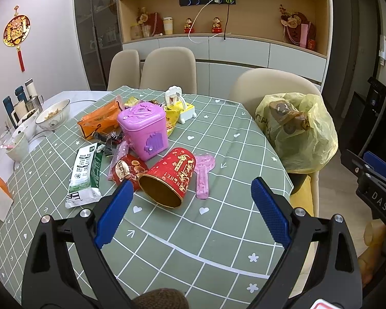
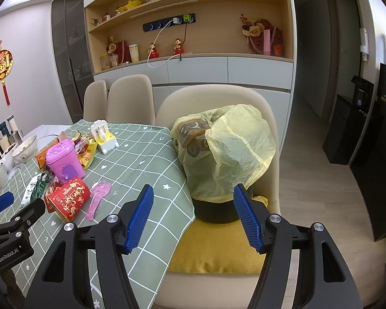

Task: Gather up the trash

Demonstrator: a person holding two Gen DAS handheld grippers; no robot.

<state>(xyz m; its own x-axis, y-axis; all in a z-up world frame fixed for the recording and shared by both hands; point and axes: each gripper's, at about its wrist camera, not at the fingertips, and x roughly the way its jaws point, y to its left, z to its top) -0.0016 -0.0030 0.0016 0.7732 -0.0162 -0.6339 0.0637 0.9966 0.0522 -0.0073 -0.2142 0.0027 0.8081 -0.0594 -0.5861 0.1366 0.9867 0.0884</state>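
Trash lies in a loose heap on a counter [image 1: 218,134] covered with a green checked cloth. Counted in the left wrist view: one red paper cup [image 1: 169,177] on its side with its open mouth toward the camera, one pink plastic spoon [image 1: 203,177] flat just beside the cup, one white and green milk pouch [image 1: 86,175] lying flat, one orange snack bag [image 1: 100,122], one red wrapper [image 1: 127,170] touching the cup, and a few smaller dark and yellow wrappers too crumpled to count. One pink lidded toy box [image 1: 144,131] stands upright in the middle of the heap, and one small white and yellow stand [image 1: 180,104] sits behind it. Two bowls [image 1: 54,114] and one pale cup rest at the far left of the counter.

Three beige chairs [image 1: 169,67] stand along the far side. On the nearest one, one black bin lined with a yellow plastic bag [image 2: 229,154] sits on a mustard cushion [image 2: 218,252]; brown paper shows inside the bag.

Left gripper [image 1: 190,206] hovers above the cloth, its blue-padded jaws spread wide and holding nothing; the red cup lies just ahead, between the pads and not touching them. Right gripper [image 2: 193,215] hovers off the counter's edge, jaws also wide apart and empty, framing the base of the bin without touching it.
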